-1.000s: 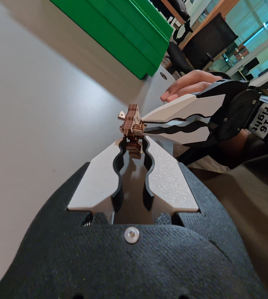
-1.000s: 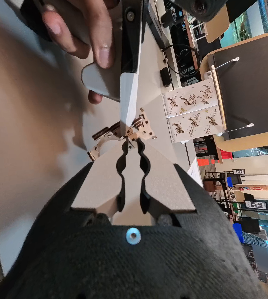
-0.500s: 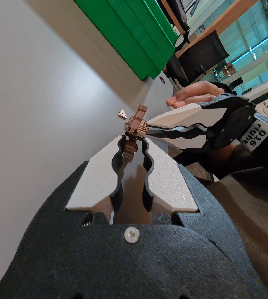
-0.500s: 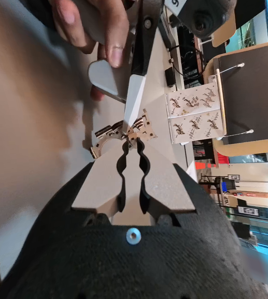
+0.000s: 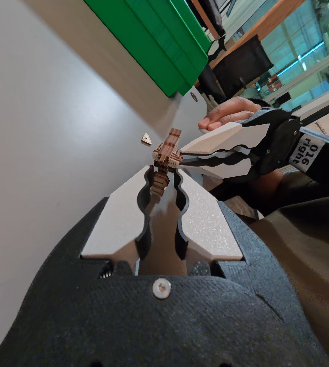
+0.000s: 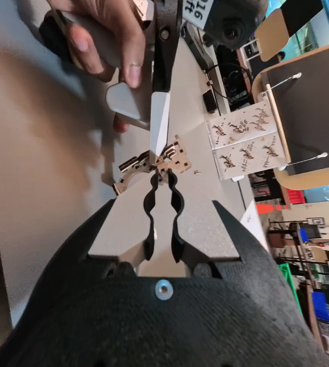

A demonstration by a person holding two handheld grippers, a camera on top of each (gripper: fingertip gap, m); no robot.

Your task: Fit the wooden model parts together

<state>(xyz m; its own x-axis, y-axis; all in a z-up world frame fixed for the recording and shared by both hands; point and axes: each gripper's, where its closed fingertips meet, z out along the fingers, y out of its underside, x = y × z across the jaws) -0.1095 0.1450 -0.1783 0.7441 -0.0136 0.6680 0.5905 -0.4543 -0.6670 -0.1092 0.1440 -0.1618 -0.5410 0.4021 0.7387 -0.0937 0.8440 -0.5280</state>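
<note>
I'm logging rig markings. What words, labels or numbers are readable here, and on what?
Right gripper: white tag, printed writing; I don't quote writing.
Left gripper: white label, cropped by the frame edge.
White sheet at the right edge: writing, cut off.
Diagram sheets on the stand: pictures, no legible words.
Wooden model: none.

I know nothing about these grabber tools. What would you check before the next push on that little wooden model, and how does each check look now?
1. Left gripper pinching the wooden model: ok.
2. Right gripper shut on the model: ok.
3. Model clear of the table: ok.
4. Loose triangular piece out of the way: ok.
5. Joint fully seated: cannot tell.
</note>
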